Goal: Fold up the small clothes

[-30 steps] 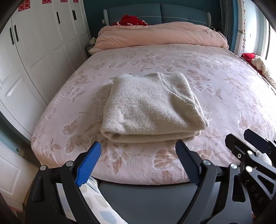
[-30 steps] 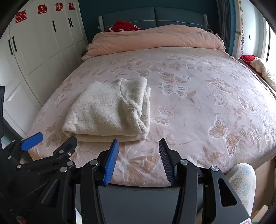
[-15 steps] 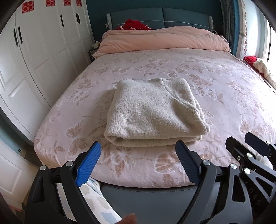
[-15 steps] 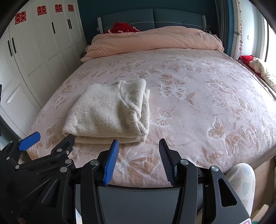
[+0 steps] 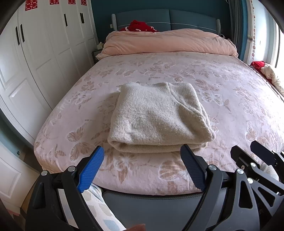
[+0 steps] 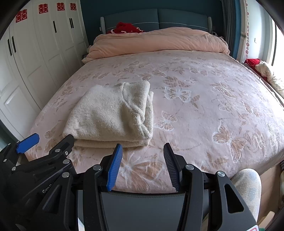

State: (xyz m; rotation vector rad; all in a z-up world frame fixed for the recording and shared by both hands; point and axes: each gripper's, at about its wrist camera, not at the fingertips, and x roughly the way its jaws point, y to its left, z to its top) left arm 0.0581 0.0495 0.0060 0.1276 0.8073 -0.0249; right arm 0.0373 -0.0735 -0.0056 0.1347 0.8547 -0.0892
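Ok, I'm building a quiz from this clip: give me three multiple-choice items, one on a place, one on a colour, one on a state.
1. Where does the folded cream sweater lie?
A. on the floor
B. on the butterfly bedspread
C. on the peach duvet

2. What colour is the headboard?
A. white
B. red
C. teal

3. How is the left tool?
A. open, holding nothing
B. shut on the sweater
C. shut on the duvet

Answers: B, the bedspread shows all round it; C, teal panels behind the duvet; A, its fingers stand apart, short of the sweater.

Red 囍 signs [image 6: 43, 8] on wardrobe [image 6: 44, 53]
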